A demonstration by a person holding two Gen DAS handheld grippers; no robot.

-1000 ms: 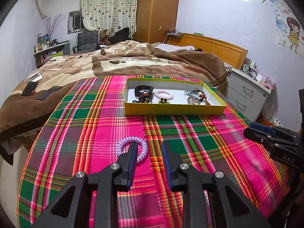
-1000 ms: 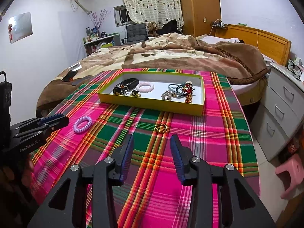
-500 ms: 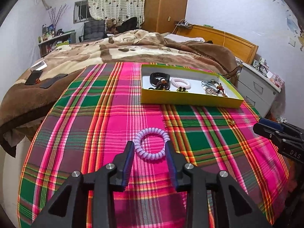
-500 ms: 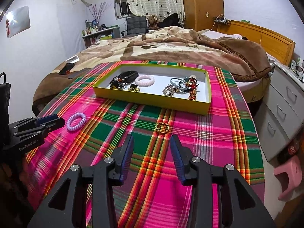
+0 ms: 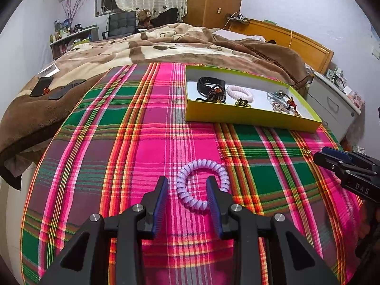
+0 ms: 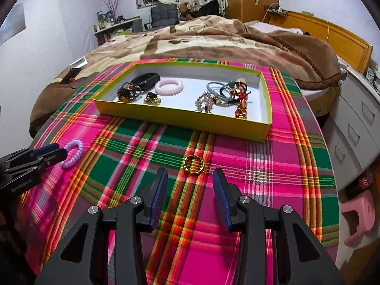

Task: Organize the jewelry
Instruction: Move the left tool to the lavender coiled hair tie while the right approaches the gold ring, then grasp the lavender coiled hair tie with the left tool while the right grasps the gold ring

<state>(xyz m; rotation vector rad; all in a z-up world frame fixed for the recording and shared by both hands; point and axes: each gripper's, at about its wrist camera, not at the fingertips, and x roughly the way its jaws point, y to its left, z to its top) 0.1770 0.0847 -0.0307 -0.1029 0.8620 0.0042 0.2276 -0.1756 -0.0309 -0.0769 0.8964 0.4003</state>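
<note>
The left gripper (image 5: 186, 193) has its fingers apart, straddling the near-left arc of a lilac coil bracelet (image 5: 203, 185) on the plaid desk (image 5: 118, 154). The right gripper (image 6: 190, 187), fingers apart, has a gold ring (image 6: 193, 164) at 12 o'clock. A yellow tray (image 6: 180, 118) lies beyond.

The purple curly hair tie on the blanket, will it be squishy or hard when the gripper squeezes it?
Probably squishy: the purple hair tie is a springy coil, so it should flatten between the left gripper fingers. It looks light and smooth, so it may slip.
</note>
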